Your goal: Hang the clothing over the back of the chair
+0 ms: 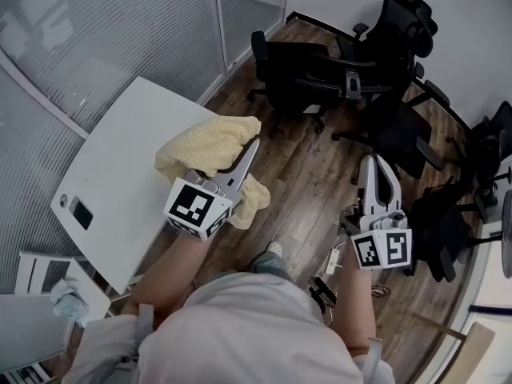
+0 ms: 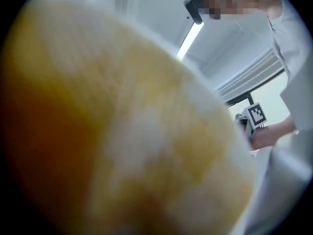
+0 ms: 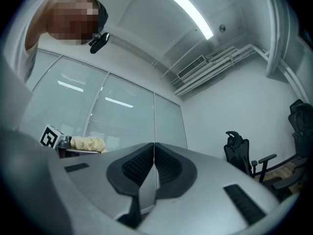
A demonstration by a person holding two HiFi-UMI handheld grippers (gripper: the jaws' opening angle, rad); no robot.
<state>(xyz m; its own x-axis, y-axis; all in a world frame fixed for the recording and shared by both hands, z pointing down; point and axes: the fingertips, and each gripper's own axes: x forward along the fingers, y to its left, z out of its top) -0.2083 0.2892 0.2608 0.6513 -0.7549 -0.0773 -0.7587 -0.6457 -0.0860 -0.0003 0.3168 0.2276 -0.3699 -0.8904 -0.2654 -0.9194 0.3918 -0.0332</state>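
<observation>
In the head view, the left gripper [image 1: 250, 152] has its jaws closed on the yellow clothing [image 1: 210, 144], which it holds above the edge of the white table [image 1: 120, 166]. The right gripper [image 1: 374, 166] is over the wooden floor [image 1: 304, 182], near the black chairs [image 1: 320, 70].

In the left gripper view, the blurred yellow fabric covers almost everything, also the jaws.

In the right gripper view, the jaws are pressed together with nothing between them. The clothing shows small at the far left.
</observation>
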